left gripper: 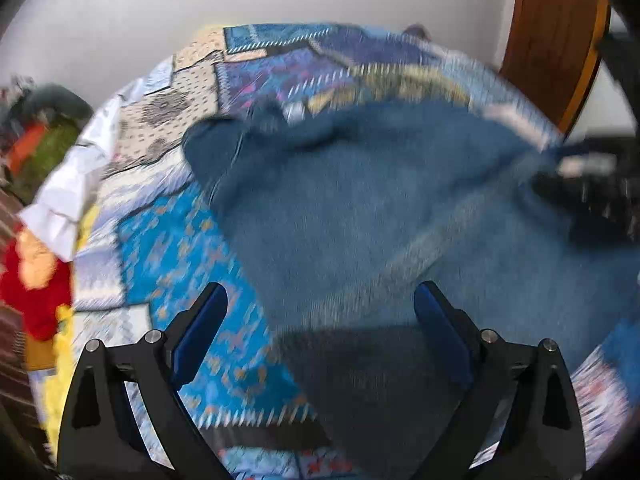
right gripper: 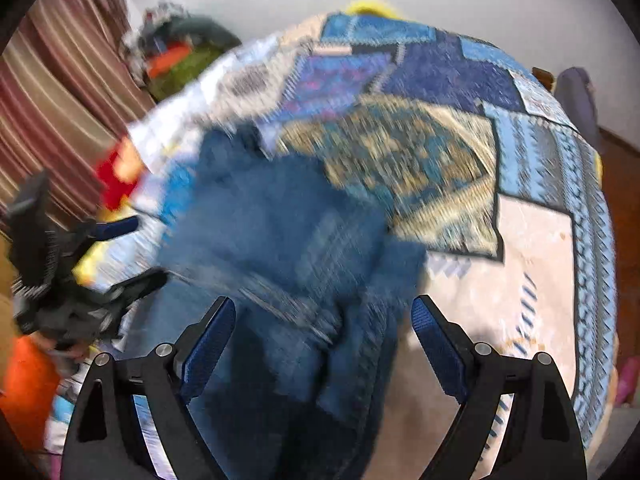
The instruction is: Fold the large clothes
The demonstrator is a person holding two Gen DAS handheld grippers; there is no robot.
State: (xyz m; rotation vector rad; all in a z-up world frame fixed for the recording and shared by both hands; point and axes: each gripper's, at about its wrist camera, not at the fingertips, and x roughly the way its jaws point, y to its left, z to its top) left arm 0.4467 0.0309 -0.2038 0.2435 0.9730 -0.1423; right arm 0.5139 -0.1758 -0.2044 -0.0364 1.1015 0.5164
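Observation:
A large blue denim garment (left gripper: 360,208) lies spread on a patchwork bedspread (left gripper: 172,248); both views are motion-blurred. My left gripper (left gripper: 320,300) is open and empty, with its jaws wide apart above the garment's near edge. My right gripper (right gripper: 323,312) is open and empty above the denim (right gripper: 280,248), near a seamed fold. The right gripper also shows at the right edge of the left wrist view (left gripper: 592,188), and the left gripper at the left of the right wrist view (right gripper: 92,260).
The bedspread (right gripper: 540,260) covers a bed against a white wall (left gripper: 120,20). A pile of coloured clothes (left gripper: 40,136) lies at the far left. A red and yellow item (left gripper: 36,280) is at the bed's left side. A wooden door (left gripper: 556,40) stands at the right. Striped curtain (right gripper: 60,80) at left.

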